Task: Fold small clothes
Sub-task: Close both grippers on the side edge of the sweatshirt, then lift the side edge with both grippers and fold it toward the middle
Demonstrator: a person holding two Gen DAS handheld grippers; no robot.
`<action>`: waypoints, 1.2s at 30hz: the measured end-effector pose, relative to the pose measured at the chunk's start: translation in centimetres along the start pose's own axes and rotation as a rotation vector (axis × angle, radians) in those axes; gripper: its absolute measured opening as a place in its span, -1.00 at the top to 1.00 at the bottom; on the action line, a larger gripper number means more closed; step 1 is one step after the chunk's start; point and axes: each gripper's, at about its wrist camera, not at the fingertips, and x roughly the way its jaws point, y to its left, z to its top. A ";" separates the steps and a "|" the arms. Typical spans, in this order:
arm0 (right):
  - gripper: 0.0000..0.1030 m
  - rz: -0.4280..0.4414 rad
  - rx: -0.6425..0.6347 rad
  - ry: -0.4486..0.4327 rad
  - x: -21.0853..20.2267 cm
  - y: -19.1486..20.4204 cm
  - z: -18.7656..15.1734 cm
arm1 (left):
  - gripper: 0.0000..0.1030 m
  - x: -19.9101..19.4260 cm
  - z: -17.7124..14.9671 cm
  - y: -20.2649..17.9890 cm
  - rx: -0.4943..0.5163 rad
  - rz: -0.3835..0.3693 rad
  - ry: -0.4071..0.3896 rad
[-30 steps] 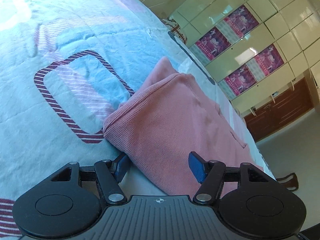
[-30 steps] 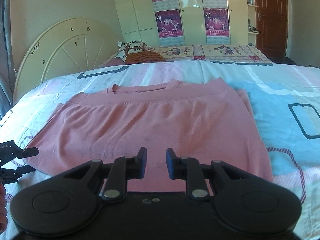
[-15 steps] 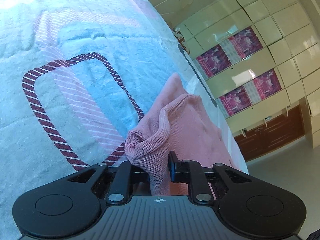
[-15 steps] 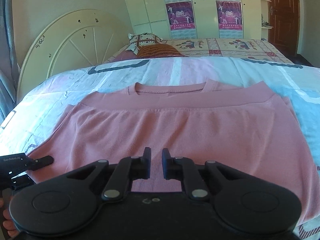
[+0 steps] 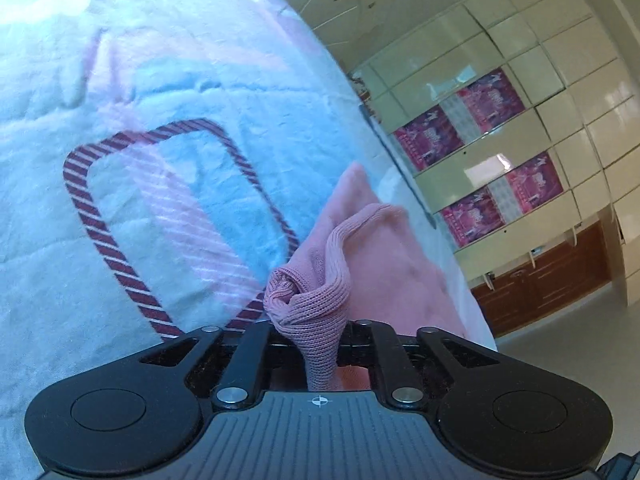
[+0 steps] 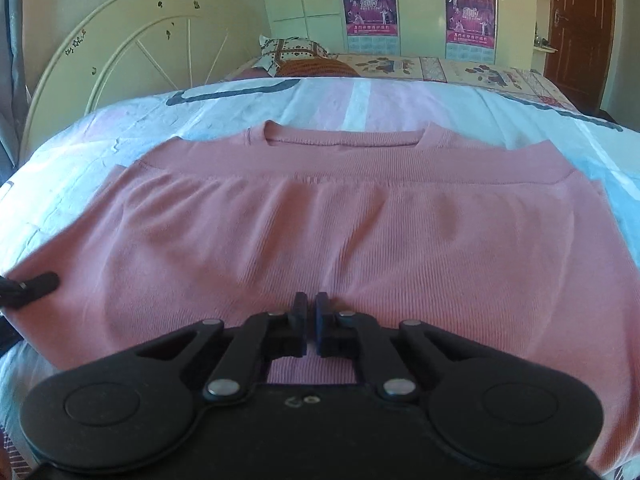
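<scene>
A pink knit sweater (image 6: 340, 208) lies flat on the bed, folded in half, its neckline at the far side. My right gripper (image 6: 310, 312) sits at the middle of its near edge, jaws closing to a thin slit, and the fabric puckers toward the tips. In the left wrist view my left gripper (image 5: 316, 332) is closing on a bunched corner of the sweater (image 5: 380, 272), with ribbed cloth squeezed between its jaws. One left finger (image 6: 38, 283) shows at the sweater's left corner in the right wrist view.
The bed sheet (image 5: 160, 80) is pale blue and pink with a striped square outline. A round cream headboard (image 6: 120, 40) stands at the left, a patterned pillow (image 6: 296, 50) and a second bed (image 6: 460, 68) behind. Wardrobe with posters (image 6: 370, 8) and a brown door (image 6: 576, 32) line the far wall.
My left jaws went from wide open beside the sweater's corner to closed on it, bunching the cloth. My right gripper moved forward and down onto the near edge and narrowed its jaws.
</scene>
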 end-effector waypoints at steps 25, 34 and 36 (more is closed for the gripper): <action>0.31 0.133 0.539 -0.244 -11.4 -24.5 -3.5 | 0.42 7.4 -22.3 -31.0 0.741 -0.097 0.489; 0.00 0.303 0.493 -0.205 -10.9 -25.3 -2.3 | -0.10 1.4 -13.0 -29.2 0.721 -0.094 0.172; 0.01 0.320 0.455 -0.164 -9.3 -24.0 -1.7 | -0.10 3.4 -10.5 -28.1 0.717 -0.027 0.164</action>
